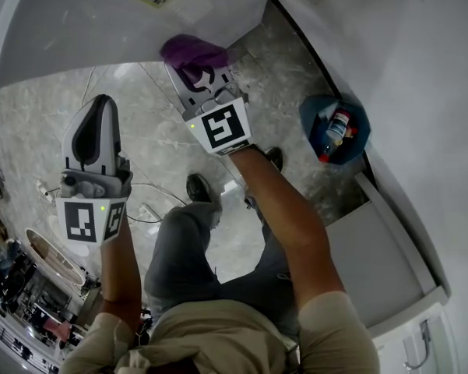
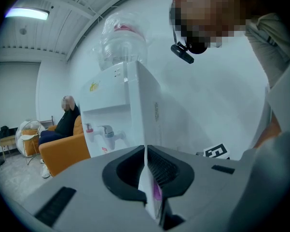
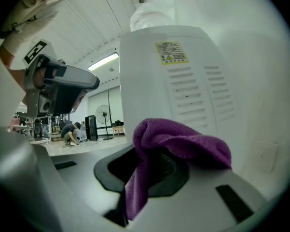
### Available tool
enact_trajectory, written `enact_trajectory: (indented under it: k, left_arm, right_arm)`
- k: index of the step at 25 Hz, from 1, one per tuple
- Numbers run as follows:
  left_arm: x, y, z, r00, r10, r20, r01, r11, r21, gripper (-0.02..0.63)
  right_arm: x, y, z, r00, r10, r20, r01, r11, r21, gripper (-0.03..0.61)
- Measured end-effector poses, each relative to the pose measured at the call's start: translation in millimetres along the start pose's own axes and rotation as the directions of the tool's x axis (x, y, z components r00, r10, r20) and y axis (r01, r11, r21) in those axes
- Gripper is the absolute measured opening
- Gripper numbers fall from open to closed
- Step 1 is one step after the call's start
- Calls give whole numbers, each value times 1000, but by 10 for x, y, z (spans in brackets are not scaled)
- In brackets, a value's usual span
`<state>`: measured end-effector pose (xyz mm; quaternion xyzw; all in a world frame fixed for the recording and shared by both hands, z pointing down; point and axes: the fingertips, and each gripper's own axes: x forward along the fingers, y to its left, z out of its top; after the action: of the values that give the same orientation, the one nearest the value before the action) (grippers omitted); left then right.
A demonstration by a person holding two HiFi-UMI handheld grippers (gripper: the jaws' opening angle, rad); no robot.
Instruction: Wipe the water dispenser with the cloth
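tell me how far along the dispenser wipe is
Done: the cloth is clamped in the right hand-held gripper. In hand: it is held at the vented panel of the water dispenser, though contact is unclear. Left: the wiping itself; nothing shows which areas are cleaned. The left hand-held gripper is shut and empty.

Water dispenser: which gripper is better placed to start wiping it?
Right. The right gripper is shut on the purple cloth close to the vented panel of the water dispenser; the left gripper is shut with no cloth.
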<state>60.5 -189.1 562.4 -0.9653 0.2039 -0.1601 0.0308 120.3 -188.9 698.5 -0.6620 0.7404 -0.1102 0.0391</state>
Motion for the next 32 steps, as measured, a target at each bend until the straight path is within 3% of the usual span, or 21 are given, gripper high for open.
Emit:
enact_trajectory:
  k: [5,7,12,15,18,20,26,29,32]
  left_arm:
    - [-6,29,1,1000,10,4,-10,1000,6,34]
    - [-23,52,-16,1000,18,3,-18,1000,6,34]
    - [-40,100,-73,999,35,-3,-35,999,1,34]
    - [-70,118,-95,999,42,-11,-42,999,-2,34]
    - [-77,164,-95,999,49,-11,-49,999,-3,34]
    - [-84,188,-104,999,54,-11,-54,999,-5,34]
    - [-56,139,-142,999,43,-14,-43,999,-11,34]
    - [-2,110,-120,999,33,-10,-33,999,-4,34]
    - [27,116,-104,999,31,-8,-31,1000,-3,34]
  right_arm:
    - [-12,-182,-50,1000,18,-16,-19,996,-88,60]
    - [-26,-440,-113,999,-22,-31,19,996,-81,60]
    - [-56,-1030,-144,995,-79,-58,67,980,-188,61]
    - [-134,-1457,-191,981,-185,-59,176,974,-141,61]
    - [-264,-2012,-145,941,-337,-32,337,941,-23,58]
    - [-280,-2123,-88,935,-355,-19,355,935,6,58]
    - [-158,-1606,-311,966,-250,-59,249,968,-20,54]
    - [-46,-949,-554,987,-113,-118,109,993,-44,55]
    - [52,-188,-774,983,58,-173,-74,993,-93,55]
